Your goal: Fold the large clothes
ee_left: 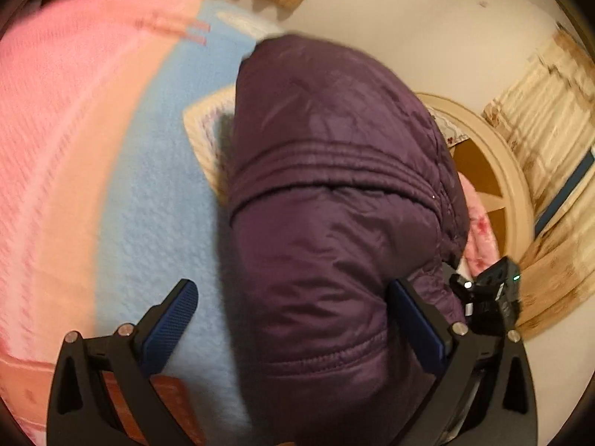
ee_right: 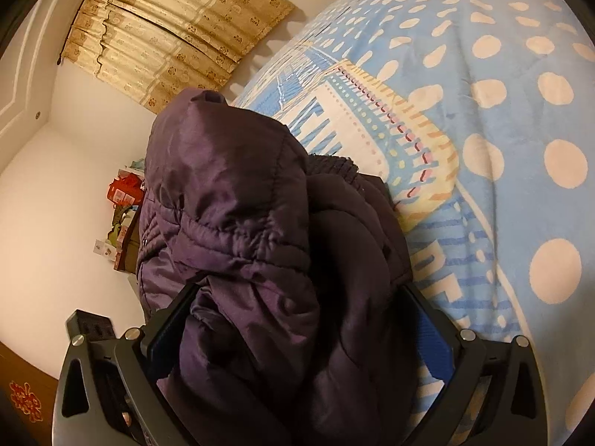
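Jacket: a large purple quilted jacket lies bunched in a puffy heap on a bed, and fills the middle of both wrist views. Stitched seams run across its shiny fabric.
Jacket, right wrist view: the same purple quilted jacket rises in a mound, with a darker ribbed knit edge showing at its far side, next to the bedding.
Left gripper: the left gripper has its two blue-padded fingers spread wide apart. The jacket's near end sits between them. The finger on the view's right side lies against the jacket's edge; the other is clear of the jacket, over the blanket.
Right gripper: the right gripper is also spread wide, with a thick fold of the jacket filling the gap between its fingers. I cannot tell whether the pads are pressing the cloth.
Bedding: beside the jacket lies a pale blue blanket with peach and pink bands farther from the jacket. In the right wrist view the blue blanket shows cream polka dots and a patterned panel next to the jacket.
Background: gold patterned curtains hang on a white wall beyond the jacket. A round cream-coloured frame stands just past the jacket in the left wrist view.
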Motion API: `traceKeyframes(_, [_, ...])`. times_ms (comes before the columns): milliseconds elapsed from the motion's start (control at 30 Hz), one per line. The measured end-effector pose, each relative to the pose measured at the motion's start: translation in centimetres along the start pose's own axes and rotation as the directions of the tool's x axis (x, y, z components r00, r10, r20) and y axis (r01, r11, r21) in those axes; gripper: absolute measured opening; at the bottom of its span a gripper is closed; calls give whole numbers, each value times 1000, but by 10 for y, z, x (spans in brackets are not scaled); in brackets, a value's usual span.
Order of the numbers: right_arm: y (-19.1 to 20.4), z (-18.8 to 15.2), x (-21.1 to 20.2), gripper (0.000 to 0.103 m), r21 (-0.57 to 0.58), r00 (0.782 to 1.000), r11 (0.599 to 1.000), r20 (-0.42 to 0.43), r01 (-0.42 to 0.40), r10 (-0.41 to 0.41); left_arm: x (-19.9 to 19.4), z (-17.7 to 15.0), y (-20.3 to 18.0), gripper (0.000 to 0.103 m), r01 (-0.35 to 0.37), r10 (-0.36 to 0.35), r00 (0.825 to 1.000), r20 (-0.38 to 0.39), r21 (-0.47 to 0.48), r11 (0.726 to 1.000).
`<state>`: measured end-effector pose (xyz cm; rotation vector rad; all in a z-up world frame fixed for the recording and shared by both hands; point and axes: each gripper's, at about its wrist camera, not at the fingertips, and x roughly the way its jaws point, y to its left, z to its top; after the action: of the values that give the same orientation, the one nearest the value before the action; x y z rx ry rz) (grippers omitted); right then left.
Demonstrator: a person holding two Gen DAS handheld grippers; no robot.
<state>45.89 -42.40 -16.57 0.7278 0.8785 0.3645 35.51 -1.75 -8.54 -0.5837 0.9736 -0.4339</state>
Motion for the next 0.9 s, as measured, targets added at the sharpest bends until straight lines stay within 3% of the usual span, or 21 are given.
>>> traceKeyframes(200, [-1,13,9,102,-22,999,1000,-40,-16,15,21,3,10,103,128,-131,990,-53,-60,990])
traceKeyframes(267, [0,15,12,102,-32,998,999,-52,-33,31,20,3,9,103,144,-146,988,-46,-50,988])
traceKeyframes(333, [1,17,15,101,-38,997,998,-58,-46,44,17,2,1,103,114,-114,993,-30,-9,993])
traceKeyframes(400, [-1,18,15,98,-50,996,996,-57,-67,64,8,-1,-18,99,46,-47,999,13,93,995])
traceKeyframes(467, [-4,15,12,86,-61,994,993,-38,-105,103,4,-7,-35,99,-18,13,999,36,155,988])
traceKeyframes(667, [-9,8,5,62,-72,983,981,-14,-182,181,-3,-17,-57,92,-89,71,993,91,208,974])
traceKeyframes(900, [6,-4,-4,55,-90,979,975,-13,-202,202,-29,-35,-73,90,-157,128,983,133,241,958])
